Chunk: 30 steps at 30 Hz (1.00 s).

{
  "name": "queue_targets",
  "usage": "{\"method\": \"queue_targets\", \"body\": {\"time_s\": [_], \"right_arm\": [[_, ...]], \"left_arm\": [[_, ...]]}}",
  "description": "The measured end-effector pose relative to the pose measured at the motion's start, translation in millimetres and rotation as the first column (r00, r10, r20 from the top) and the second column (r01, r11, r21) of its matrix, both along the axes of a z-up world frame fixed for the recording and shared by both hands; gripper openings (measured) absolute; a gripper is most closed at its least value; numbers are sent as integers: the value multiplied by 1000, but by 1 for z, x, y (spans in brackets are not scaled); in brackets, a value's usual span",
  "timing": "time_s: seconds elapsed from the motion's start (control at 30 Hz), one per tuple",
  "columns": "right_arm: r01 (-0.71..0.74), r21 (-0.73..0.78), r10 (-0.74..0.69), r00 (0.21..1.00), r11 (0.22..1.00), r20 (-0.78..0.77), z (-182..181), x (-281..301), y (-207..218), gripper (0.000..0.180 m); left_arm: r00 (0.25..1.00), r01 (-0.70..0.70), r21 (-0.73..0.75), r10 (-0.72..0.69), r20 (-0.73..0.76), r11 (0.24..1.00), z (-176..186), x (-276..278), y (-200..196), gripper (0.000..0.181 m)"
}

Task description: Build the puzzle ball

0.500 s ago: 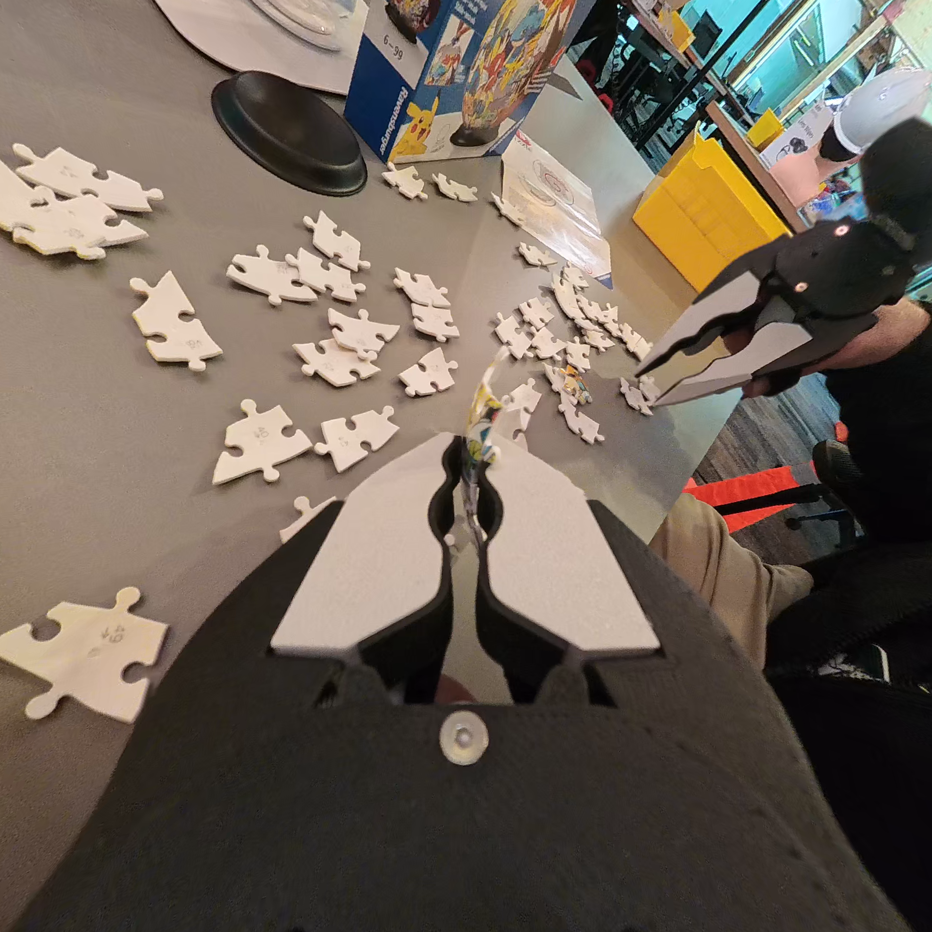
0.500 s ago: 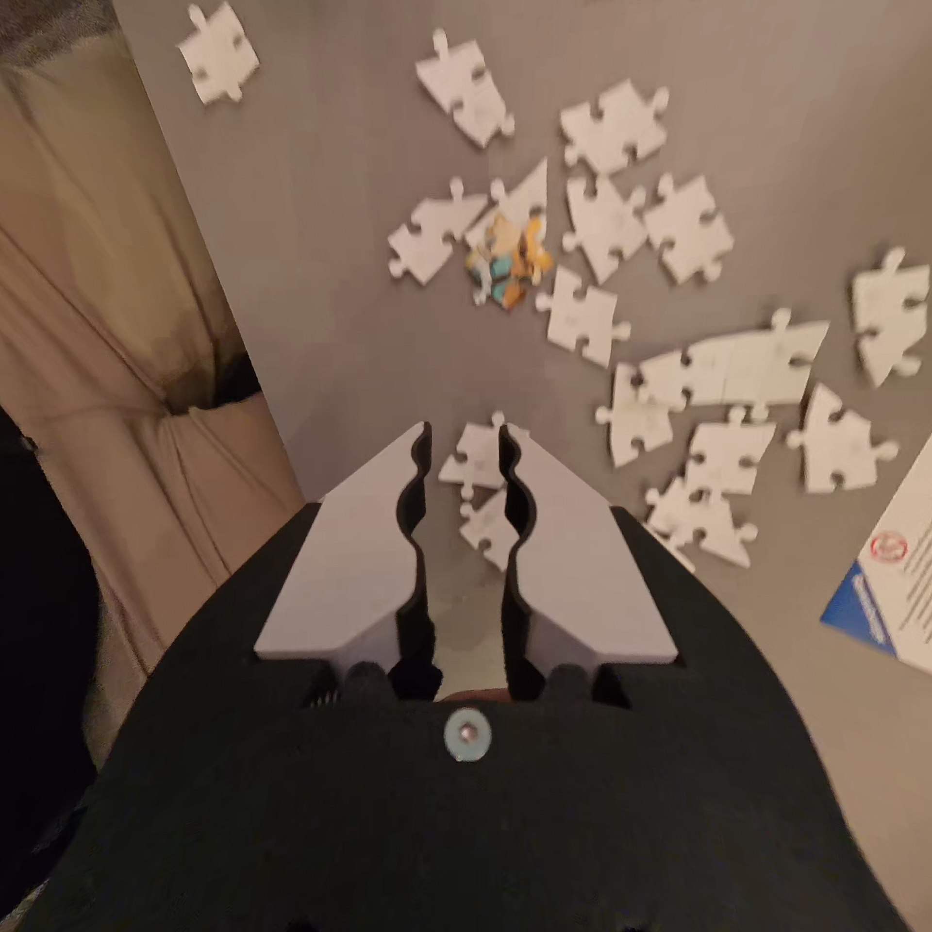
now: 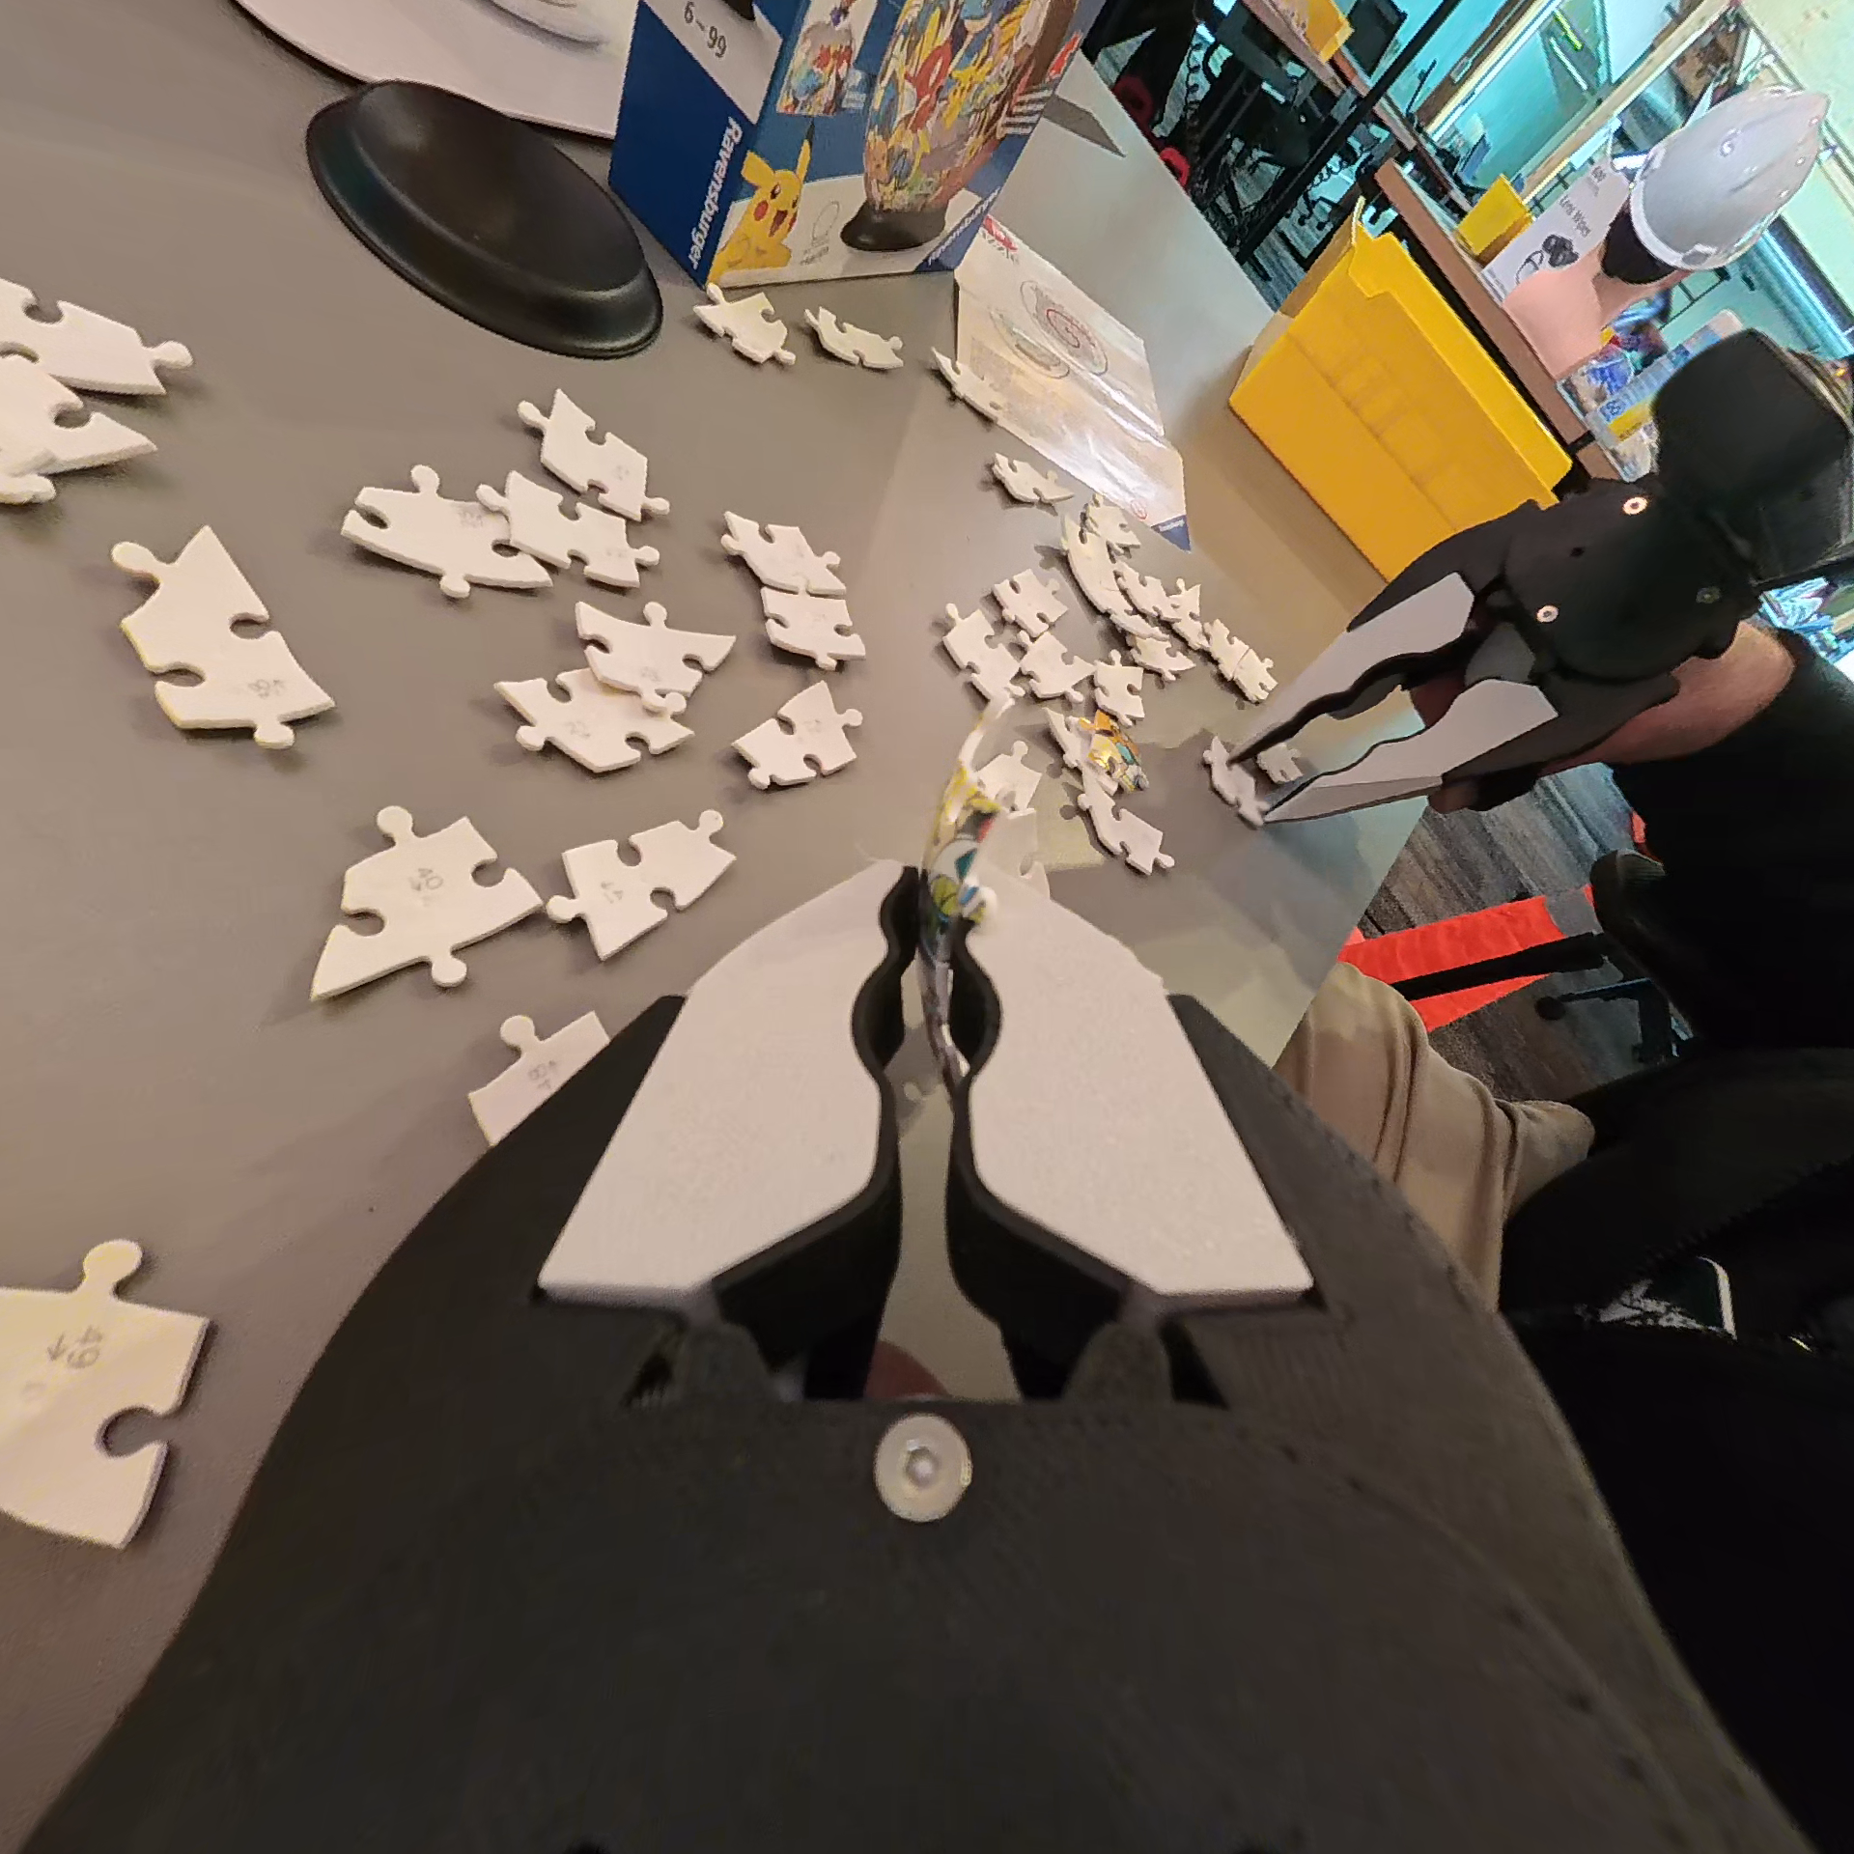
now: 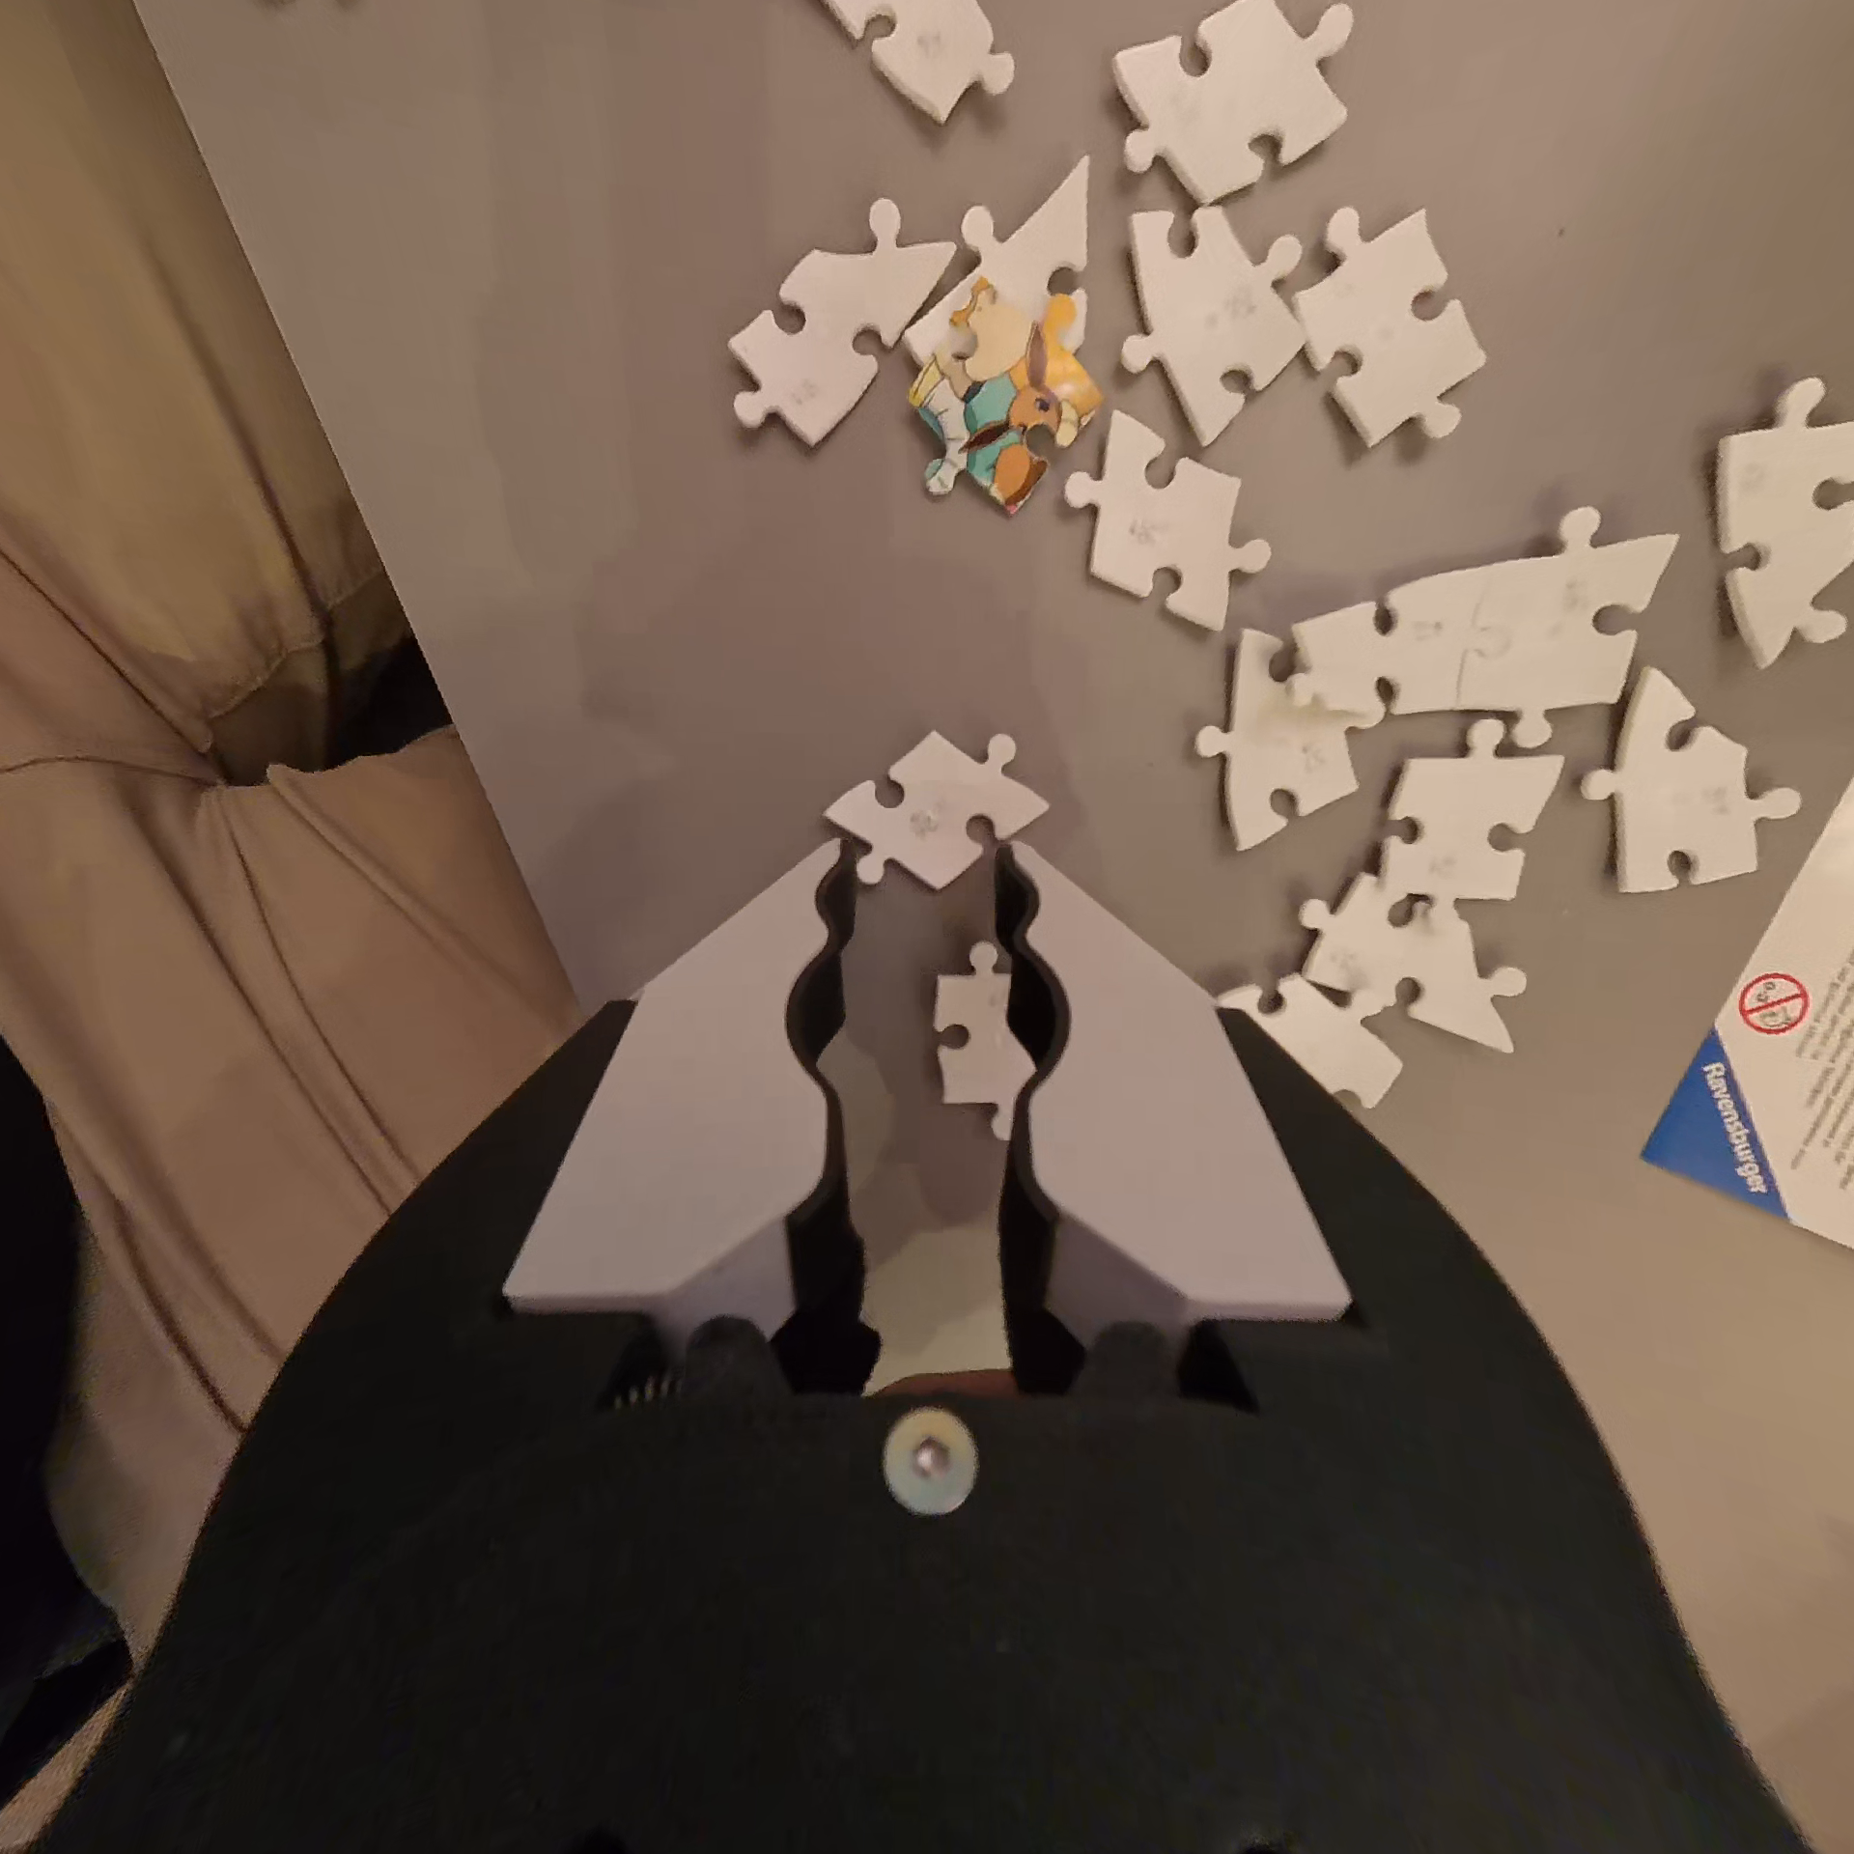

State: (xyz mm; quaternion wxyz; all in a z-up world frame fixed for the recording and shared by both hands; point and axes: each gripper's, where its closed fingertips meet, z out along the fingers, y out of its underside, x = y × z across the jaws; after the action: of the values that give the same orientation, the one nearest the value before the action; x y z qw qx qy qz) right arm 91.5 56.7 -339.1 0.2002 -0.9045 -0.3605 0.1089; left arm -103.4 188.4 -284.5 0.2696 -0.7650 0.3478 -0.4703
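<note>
While the left gripper (image 3: 938, 908) is clamping a printed puzzle piece (image 3: 958, 853) edge-on between its closed fingertips, above the table, the right gripper (image 4: 928, 853) is working low over the grey tabletop (image 4: 622, 562) with its jaws parted. A white face-down piece (image 4: 933, 808) is lying directly ahead of the right fingertips, spanning the gap between them; whether the tips are touching it cannot be told. A second white piece (image 4: 978, 1038) is lying on the table under the gap, toward the right finger.

Judged step: acquiring the second piece that mates with the held one. The next move is calling for closing the jaws across that piece's edges, lifting it off the flat surface, then aligning tab to socket with the held piece. A thin piece lying flat is likely to slide rather than lift.

Farther ahead of the right gripper, one picture-side-up piece (image 4: 1003, 396) is resting among white pieces. Ahead of the left gripper, more loose pieces are scattered, with a black round stand (image 3: 482, 216), the blue puzzle box (image 3: 833, 130) and a leaflet (image 3: 1063, 371) beyond. Past the table edge a yellow bin (image 3: 1395, 401) and workshop shelving are showing.
</note>
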Motion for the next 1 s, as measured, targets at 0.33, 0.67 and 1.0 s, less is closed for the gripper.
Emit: {"method": "queue_targets", "body": {"time_s": [0.33, 0.67, 1.0], "right_arm": [[-5, 140, 13, 999, 990, -52, 20, -26, 42, 33], [-146, 156, 139, 989, 977, 50, 0, -49, 71, 25], [-72, 181, 85, 994, 981, -64, 13, -40, 80, 0]], "left_arm": [[1000, -7, -1, 7, 3, 1000, 0, -3, 2, 3], [1000, -7, -6, 7, 9, 1000, -2, -4, 4, 3], [1000, -3, -17, 4, 11, 1000, -5, -5, 4, 3]]}}
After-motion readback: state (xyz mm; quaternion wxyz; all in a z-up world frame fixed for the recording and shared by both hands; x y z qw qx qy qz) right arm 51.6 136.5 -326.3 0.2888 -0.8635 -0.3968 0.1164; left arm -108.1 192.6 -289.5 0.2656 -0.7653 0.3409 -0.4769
